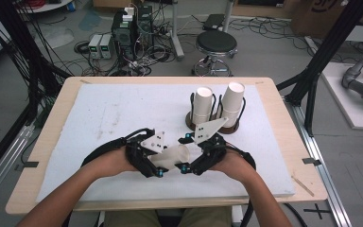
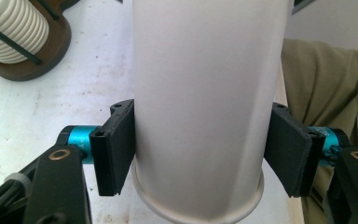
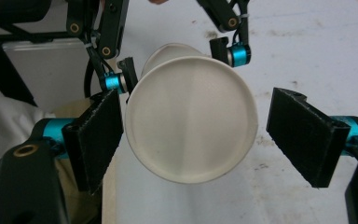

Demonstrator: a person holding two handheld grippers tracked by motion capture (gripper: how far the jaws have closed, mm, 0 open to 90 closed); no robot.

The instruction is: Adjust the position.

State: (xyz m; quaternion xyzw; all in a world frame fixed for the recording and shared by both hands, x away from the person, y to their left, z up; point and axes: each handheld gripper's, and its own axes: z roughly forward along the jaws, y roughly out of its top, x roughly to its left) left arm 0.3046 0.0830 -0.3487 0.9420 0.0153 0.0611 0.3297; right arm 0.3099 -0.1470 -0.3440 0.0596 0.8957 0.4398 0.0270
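I can read no brand, label or writing on anything here.

My left gripper [image 2: 200,154] is clamped on a white paper cup [image 2: 200,93]: its 2 black pads [image 2: 114,149] press the cup's wall from either side, just above the rolled rim, which sits nearest that gripper's camera. The cup lies on its side in the air above the white mat [image 1: 99,118], near the front edge of the wooden table [image 1: 56,111], between my 2 hands.

My right gripper [image 3: 191,140] is spread wide. In the right gripper view the cup's closed round base faces the camera, with 1 pad [image 3: 95,135] just beside its edge and the other pad well clear; neither one clearly presses it.

The cup is plain, smooth and off-white, tapering from rim to base, with a faint vertical seam across the base.

Farther back on the mat, 2 stacks of white cups [image 1: 202,105] stand upright in dark round holders [image 1: 191,122] with black wire posts.
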